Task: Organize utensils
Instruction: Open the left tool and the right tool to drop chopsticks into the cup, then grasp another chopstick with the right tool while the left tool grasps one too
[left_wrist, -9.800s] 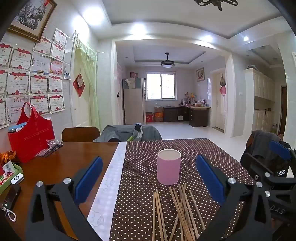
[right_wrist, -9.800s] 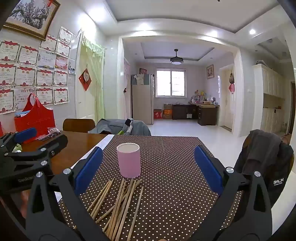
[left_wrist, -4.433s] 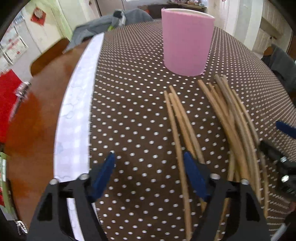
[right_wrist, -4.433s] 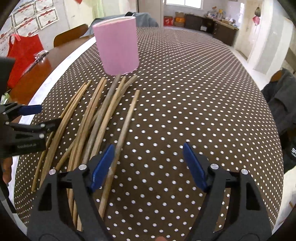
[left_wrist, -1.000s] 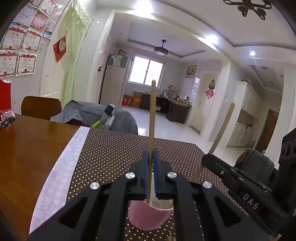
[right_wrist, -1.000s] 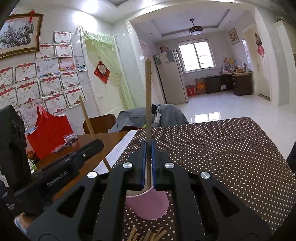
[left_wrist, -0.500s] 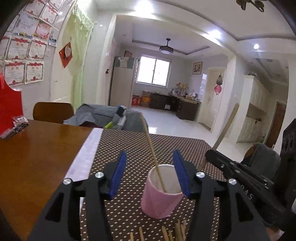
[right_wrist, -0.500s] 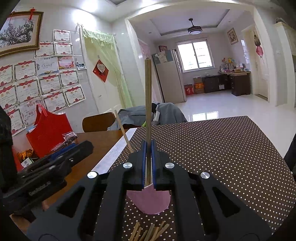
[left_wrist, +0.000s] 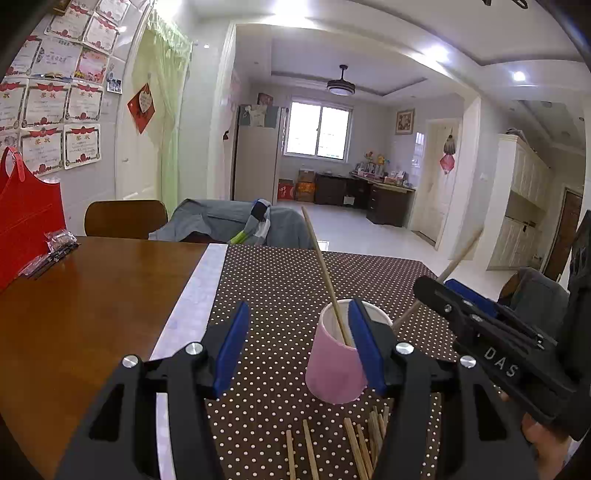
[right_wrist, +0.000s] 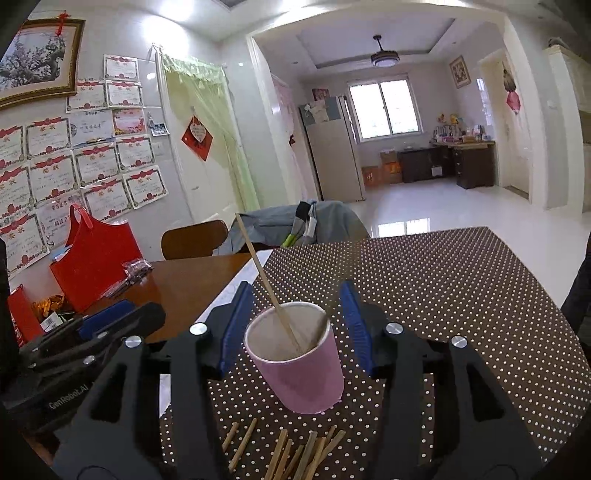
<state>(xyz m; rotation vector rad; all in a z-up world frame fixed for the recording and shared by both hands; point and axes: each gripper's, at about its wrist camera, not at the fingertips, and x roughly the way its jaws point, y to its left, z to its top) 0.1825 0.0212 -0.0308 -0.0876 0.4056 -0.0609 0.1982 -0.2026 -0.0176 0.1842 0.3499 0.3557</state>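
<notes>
A: Where is the pink cup (right_wrist: 301, 363)?
B: Upright on the dotted cloth (right_wrist: 461, 295) over the counter (left_wrist: 81, 302), one chopstick (right_wrist: 266, 282) leaning inside; loose chopsticks (right_wrist: 295, 456) lie in front.
A: And the tongs?
B: Left tongs (left_wrist: 295, 347) released and empty; right tongs (right_wrist: 291, 326) opening, astride the cup without touching it.

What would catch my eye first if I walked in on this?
Probably the pink cup on the dotted brown tablecloth, with a chopstick leaning out of it. More chopsticks lie flat in front of it. Two black grippers with blue pads hover near, the right gripper with its jaws opening around the cup.
</notes>
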